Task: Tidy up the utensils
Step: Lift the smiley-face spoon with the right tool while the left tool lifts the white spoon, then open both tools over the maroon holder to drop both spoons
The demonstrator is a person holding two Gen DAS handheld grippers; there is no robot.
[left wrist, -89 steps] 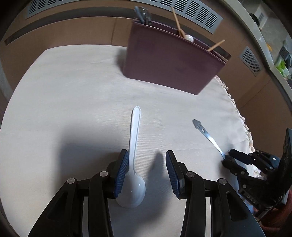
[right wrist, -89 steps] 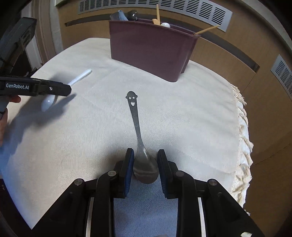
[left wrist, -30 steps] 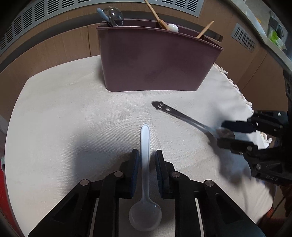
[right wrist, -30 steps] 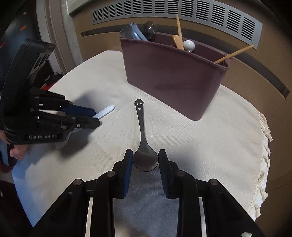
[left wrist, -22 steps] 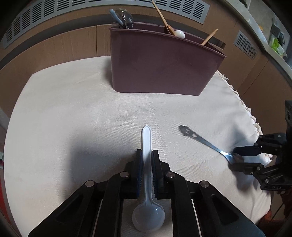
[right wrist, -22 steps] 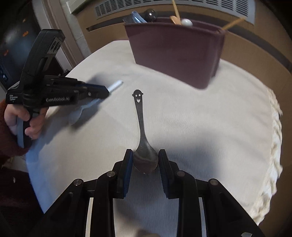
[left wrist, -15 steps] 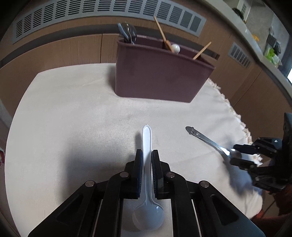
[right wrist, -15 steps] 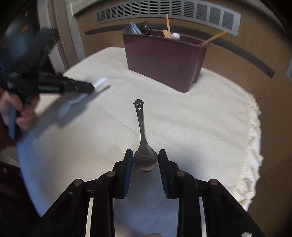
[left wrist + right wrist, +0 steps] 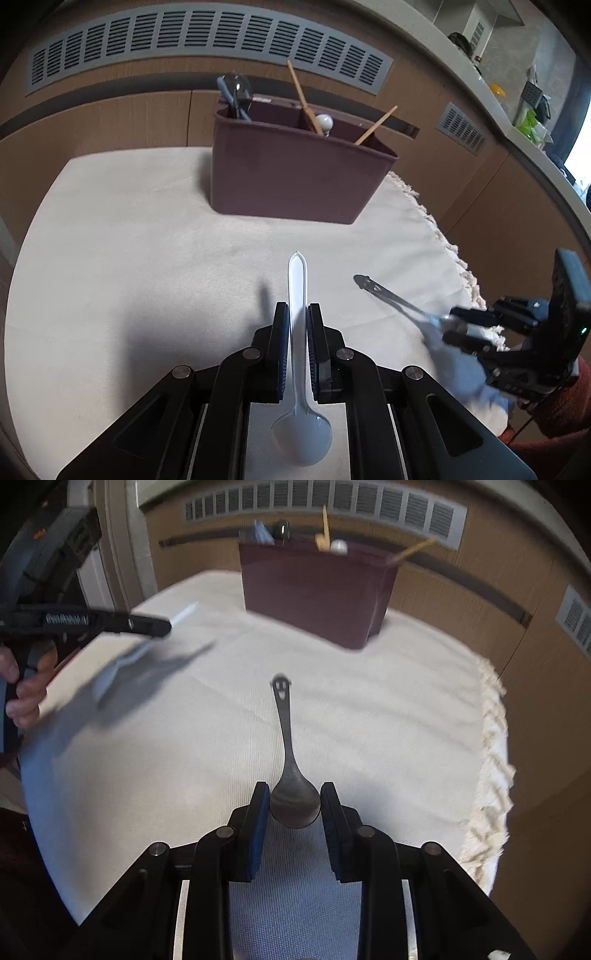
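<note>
Both claws are carrying a utensil above the cloth-covered surface, neither yet at the holder.

The left claw is closed down to a narrow gap, its pads pinching the handle of the white plastic spoon. The bowl is lying back between the claw's arms and the handle tip is pointing ahead of the fingertips. The right claw is standing wider, its pads pressing either side of the bowl of the metal spoon; the handle, ending in a smiling face cut-out, is projecting straight forward.

The maroon utensil holder is standing well ahead of both claws. It is already containing several items: wooden sticks, a white-tipped piece and some grey-blue utensils at its left end. Judged from this, part of the sorting is done, and both spoons are still awaiting delivery into a compartment. No other loose utensils are showing on the cloth.

The left view is showing the internal dividers of the holder and the right claw from the side, off to the right with its spoon raised clear of the cloth. The right view is blurred, but it alone is showing the person's left hand on the grip and the white spoon's shadow on the cloth, suggesting that spoon is also lifted.
</note>
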